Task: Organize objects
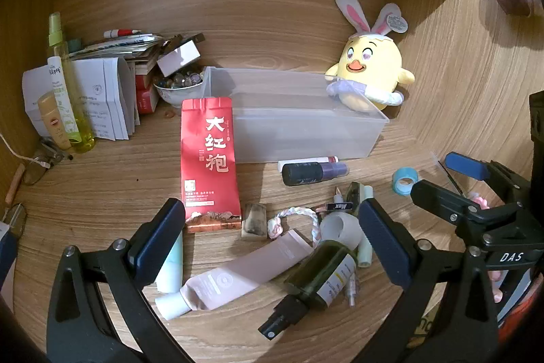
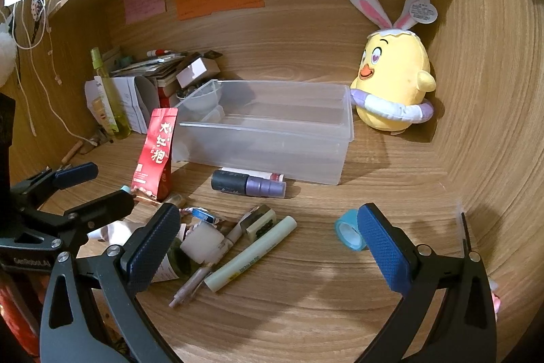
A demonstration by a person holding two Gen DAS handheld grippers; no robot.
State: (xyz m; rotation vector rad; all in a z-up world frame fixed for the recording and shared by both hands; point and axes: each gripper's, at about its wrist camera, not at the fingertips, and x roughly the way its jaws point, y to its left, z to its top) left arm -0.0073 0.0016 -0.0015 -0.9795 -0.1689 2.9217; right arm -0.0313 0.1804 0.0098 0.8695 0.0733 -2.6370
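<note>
Small toiletries lie scattered on the wooden bench just in front of an empty clear plastic bin (image 2: 272,138). Nearest that bin is a black-and-purple spray bottle (image 2: 248,185), hard and likely slick, best pinched across its barrel. A soft pink tube (image 1: 238,274) would probably squash, so its firm cap end looks safer. A dark green bottle (image 1: 319,278) beside it seems heavier. The left gripper (image 1: 272,247) and right gripper (image 2: 268,247) both tilt downward over the clutter, jaws spread wide, holding nothing.
</note>
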